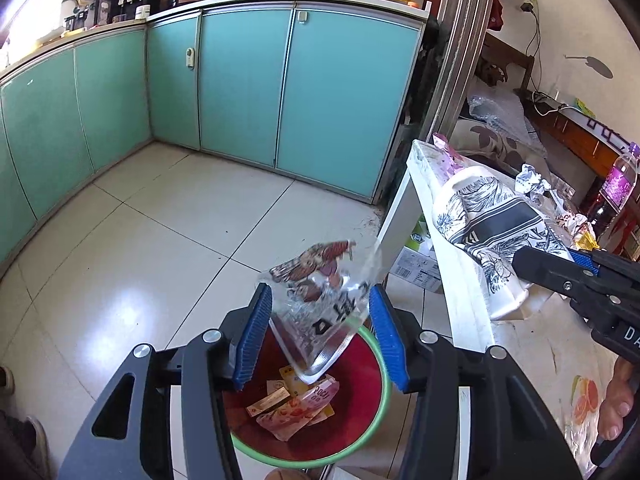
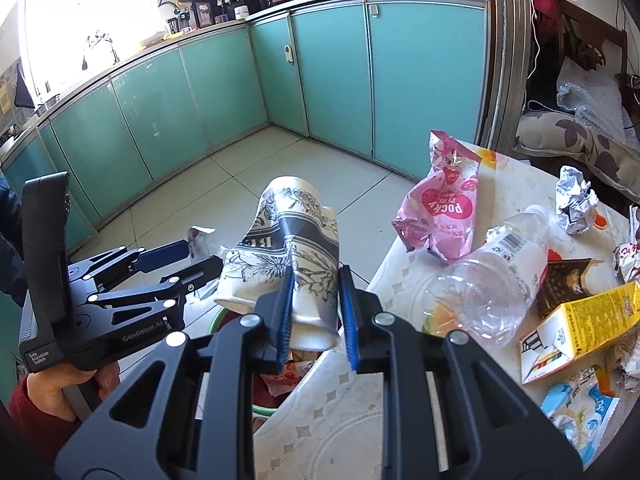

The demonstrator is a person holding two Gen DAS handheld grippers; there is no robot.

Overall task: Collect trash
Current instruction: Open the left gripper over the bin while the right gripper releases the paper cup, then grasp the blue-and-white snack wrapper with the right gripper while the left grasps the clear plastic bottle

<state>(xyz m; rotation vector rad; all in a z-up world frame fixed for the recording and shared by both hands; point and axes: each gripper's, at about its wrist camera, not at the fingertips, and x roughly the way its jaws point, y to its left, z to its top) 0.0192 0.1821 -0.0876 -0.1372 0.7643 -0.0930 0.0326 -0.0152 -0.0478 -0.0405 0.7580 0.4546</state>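
Clear printed plastic wrapper (image 1: pixel 316 304) sits loose between the left gripper (image 1: pixel 318 340) pads, jaws spread, touching neither, above the red green-rimmed bin (image 1: pixel 376 392) at 6 o'clock. Right gripper (image 2: pixel 318 316) is clenched on a crushed floral paper cup (image 2: pixel 292 252) at 12, table edge (image 2: pixel 392 264) at 2.

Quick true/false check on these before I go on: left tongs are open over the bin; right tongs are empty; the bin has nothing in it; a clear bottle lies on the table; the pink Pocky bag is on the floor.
1. Left tongs open over the bin: true; a clear wrapper sits loose between them.
2. Right tongs empty: false; they grip a crushed paper cup.
3. Bin empty: false; wrappers lie inside.
4. Clear bottle lies on the table: true.
5. Pink Pocky bag on the floor: false; it is on the table.
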